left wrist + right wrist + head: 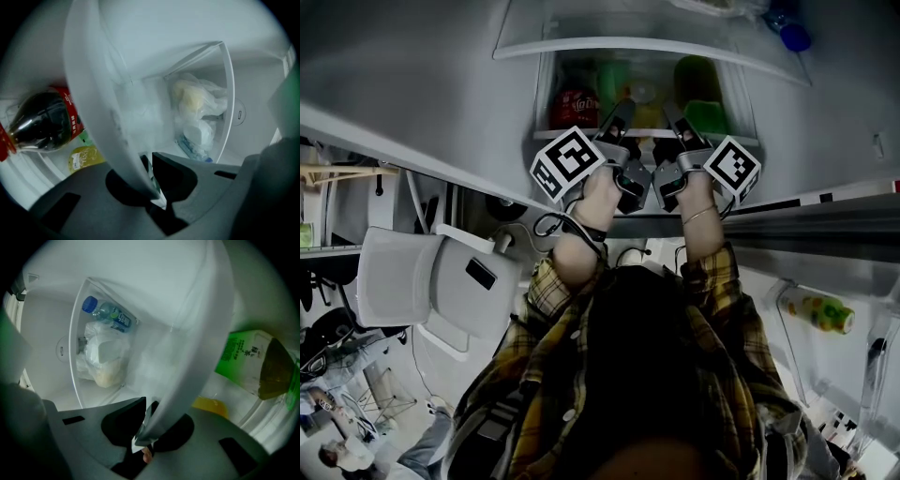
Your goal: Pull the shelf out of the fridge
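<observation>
The fridge shelf [647, 134] is a white-rimmed glass shelf in the open fridge, at the top centre of the head view. Both grippers grip its front rim side by side. My left gripper [623, 117] is shut on the rim, which crosses the left gripper view as a pale strip [108, 108] and ends pinched in the jaws of the left gripper [157, 187]. My right gripper [675, 120] is shut on the same rim [197, 343], which runs down into the jaws of the right gripper [145, 427].
A cola bottle [42, 124], a yellow bottle [84, 158] and a green tea carton [255, 362] stand on the shelf. Above it a drawer holds a bagged food parcel [103, 357] and a blue-capped bottle [105, 312]. A white chair [431, 277] stands at the left, and a door bin bottle [816, 312] lies at the right.
</observation>
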The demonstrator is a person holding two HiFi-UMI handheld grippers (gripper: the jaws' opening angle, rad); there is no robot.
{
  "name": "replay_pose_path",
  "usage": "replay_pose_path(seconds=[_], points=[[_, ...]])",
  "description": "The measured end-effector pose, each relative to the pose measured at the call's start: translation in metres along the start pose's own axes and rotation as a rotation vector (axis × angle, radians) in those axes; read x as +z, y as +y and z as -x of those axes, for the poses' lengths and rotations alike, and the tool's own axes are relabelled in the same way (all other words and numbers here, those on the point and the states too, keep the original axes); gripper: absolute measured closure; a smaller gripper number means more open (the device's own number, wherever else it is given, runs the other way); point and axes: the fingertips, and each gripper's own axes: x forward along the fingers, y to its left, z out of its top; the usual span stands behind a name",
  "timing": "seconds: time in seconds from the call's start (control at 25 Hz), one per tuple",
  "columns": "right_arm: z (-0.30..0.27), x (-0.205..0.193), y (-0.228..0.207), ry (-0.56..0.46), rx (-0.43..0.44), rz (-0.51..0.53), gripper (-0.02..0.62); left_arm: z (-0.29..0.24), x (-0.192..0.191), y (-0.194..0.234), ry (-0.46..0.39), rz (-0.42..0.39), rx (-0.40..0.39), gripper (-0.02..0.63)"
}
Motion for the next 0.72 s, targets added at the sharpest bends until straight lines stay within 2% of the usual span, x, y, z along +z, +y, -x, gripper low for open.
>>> replay_pose_path(seconds=[0.4, 0.72], points=[[0.021, -0.017, -0.002, -0.006, 0.003, -0.037, 0.543, 0.022, -0.013, 0.003, 0.006, 0.019, -0.014, 0.571], [0.046, -0.033, 0.006, -0.010, 0.012, -0.016, 0.542, 0.048, -0.026, -0.003, 0.015, 0.019, -0.035, 0.571]])
